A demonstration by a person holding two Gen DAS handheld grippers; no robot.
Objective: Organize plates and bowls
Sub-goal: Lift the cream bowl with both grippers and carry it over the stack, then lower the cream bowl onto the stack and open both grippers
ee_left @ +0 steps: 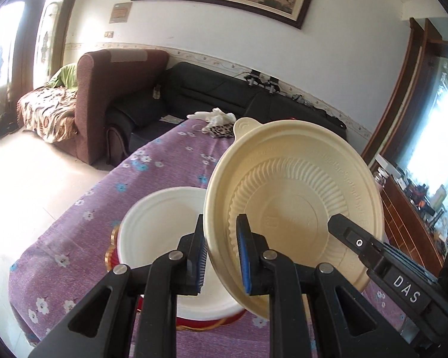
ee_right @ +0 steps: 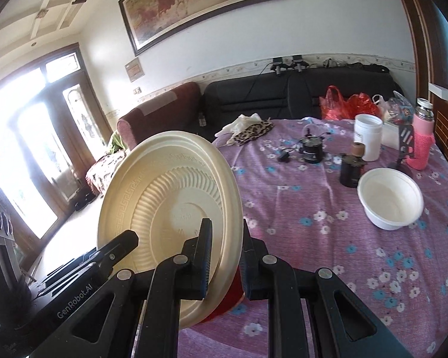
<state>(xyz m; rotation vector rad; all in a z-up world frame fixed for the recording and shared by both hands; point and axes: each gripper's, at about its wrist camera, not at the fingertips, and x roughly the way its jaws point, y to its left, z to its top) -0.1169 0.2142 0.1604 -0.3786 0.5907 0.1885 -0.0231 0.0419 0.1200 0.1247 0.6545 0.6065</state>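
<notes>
Gripping cream ribbed plate on edge, both tools, rim tab uppermost

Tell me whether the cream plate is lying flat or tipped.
Tipped: the cream plate stands nearly on edge, off the tablecloth.

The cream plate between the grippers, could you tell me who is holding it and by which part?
Both: the left gripper and the right gripper each clamp the cream plate by its rim, on opposite edges.

Counter under a purple floral cloth, carrying a white tub, pink flask, dark jar and leopard-print pouch. Behind: black sofa, maroon armchair, framed painting.
</notes>
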